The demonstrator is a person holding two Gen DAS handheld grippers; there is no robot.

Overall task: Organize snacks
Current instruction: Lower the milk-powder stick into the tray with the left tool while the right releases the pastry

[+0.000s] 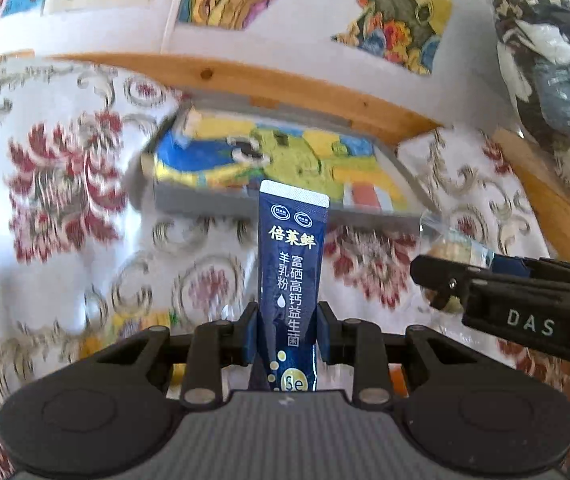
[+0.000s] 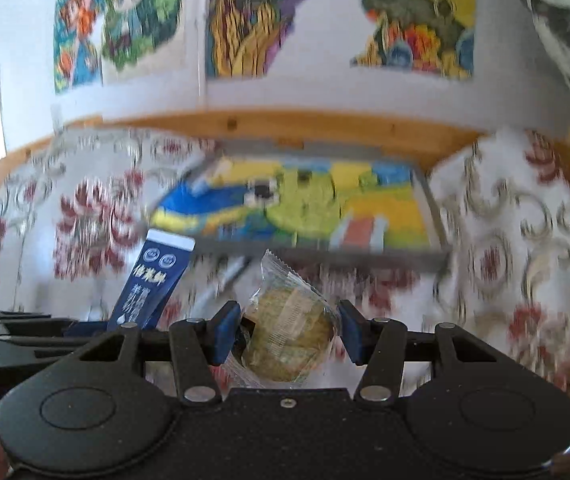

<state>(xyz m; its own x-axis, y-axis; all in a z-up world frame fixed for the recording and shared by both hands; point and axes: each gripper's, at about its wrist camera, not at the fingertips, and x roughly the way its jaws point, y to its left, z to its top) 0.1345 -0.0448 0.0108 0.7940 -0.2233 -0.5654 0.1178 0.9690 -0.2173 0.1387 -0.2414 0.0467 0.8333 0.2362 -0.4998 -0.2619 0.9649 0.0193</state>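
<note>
Blue sachet [image 1: 291,276] upright in left gripper [image 1: 288,330]

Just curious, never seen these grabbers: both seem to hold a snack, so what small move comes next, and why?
Probably carry both forward to the tray ahead. The left gripper is shut on a blue sachet, the right gripper holds a wrapped cake, and both sit short of the tray.

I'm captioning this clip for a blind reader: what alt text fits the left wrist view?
The left gripper is shut on an upright dark blue powder sachet with Chinese lettering, above a floral tablecloth. Beyond it lies a shallow grey tray with a colourful cartoon picture. At right, the right gripper holds a clear-wrapped cake.
</note>
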